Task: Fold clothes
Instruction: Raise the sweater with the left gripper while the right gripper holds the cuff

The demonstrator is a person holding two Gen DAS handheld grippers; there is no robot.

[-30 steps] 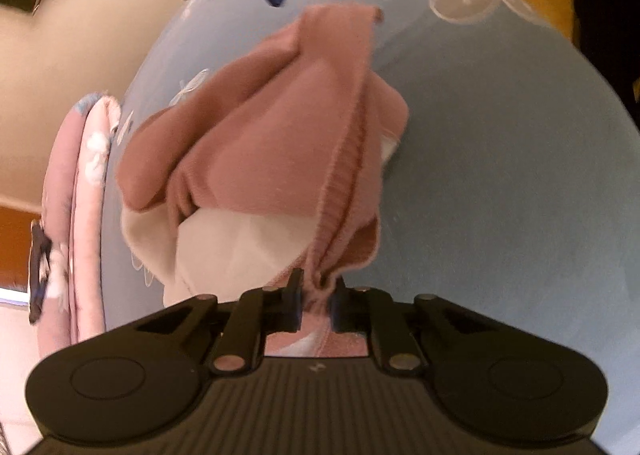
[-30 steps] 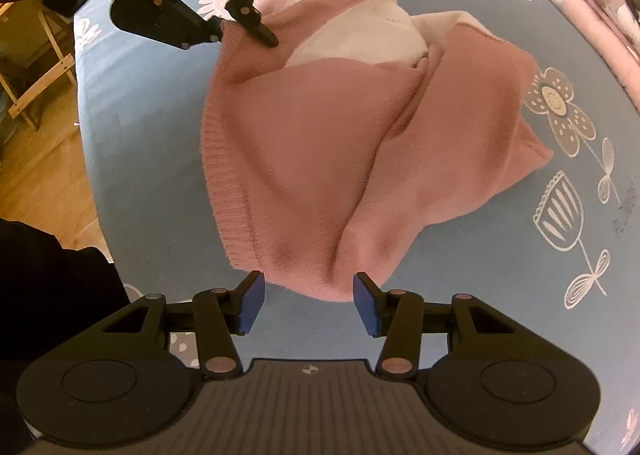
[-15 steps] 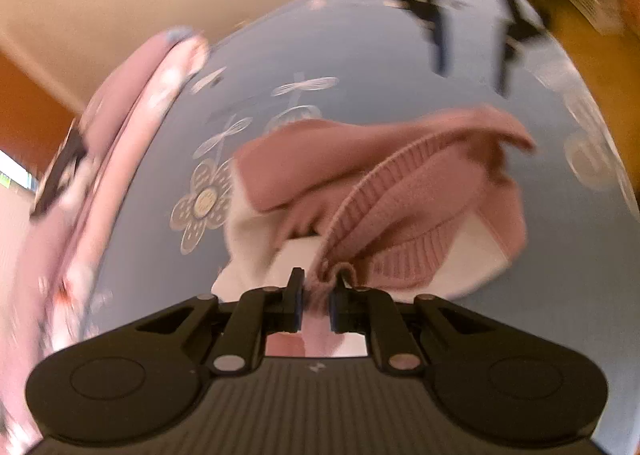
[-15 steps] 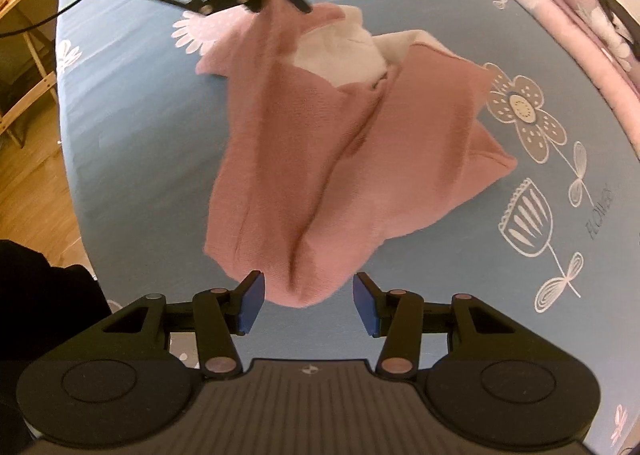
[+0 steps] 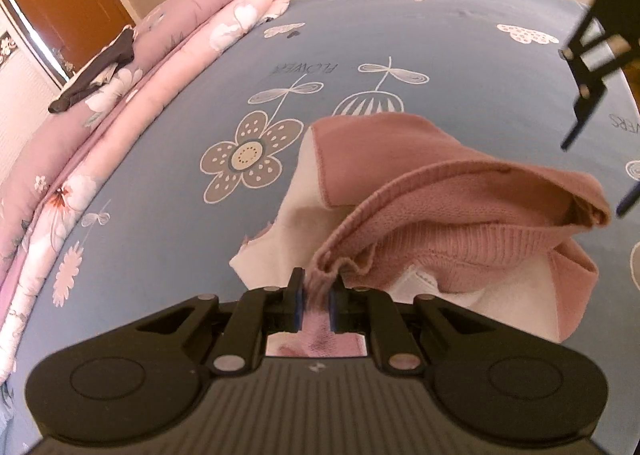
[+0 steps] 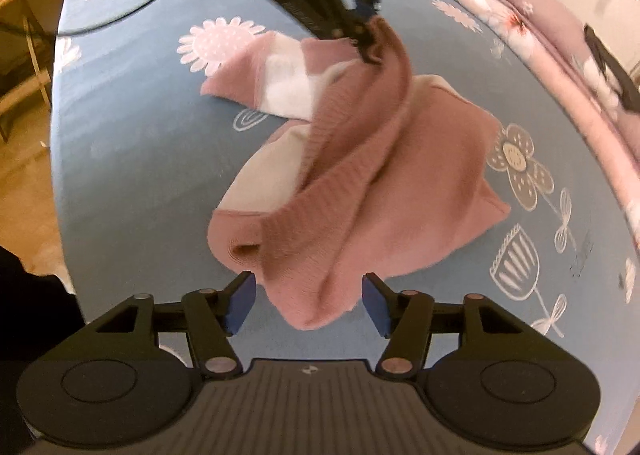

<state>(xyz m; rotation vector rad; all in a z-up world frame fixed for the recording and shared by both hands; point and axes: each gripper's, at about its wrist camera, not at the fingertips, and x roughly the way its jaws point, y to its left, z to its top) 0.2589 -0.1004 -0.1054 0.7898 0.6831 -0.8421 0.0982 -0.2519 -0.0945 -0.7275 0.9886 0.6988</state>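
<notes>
My left gripper [image 5: 314, 295] is pinched tight on the ribbed hem of a pink and cream sweater [image 5: 452, 223], low in the centre of the left view. A second ago that hem hung bunched against a tilted view; now the view has levelled and the hem stretches rightward from my jaws as a lifted ridge, so this corner has been carried up and across the blue sheet [image 5: 168, 223]. The rest of the sweater lies crumpled on the sheet, right of a printed flower [image 5: 246, 157]. A pink quilt [image 5: 132, 67] runs along the upper left.

In the right view, my right gripper [image 6: 306, 305] sits at the bottom centre, jaws opening, wider than a second ago. A drooping fold of sweater [image 6: 360, 191] hangs between the blue pads, but they do not press it. At the top centre the left gripper [image 6: 366, 35] holds the far corner high.

I judge the garment is being drawn out, with the second corner not yet taken.
</notes>
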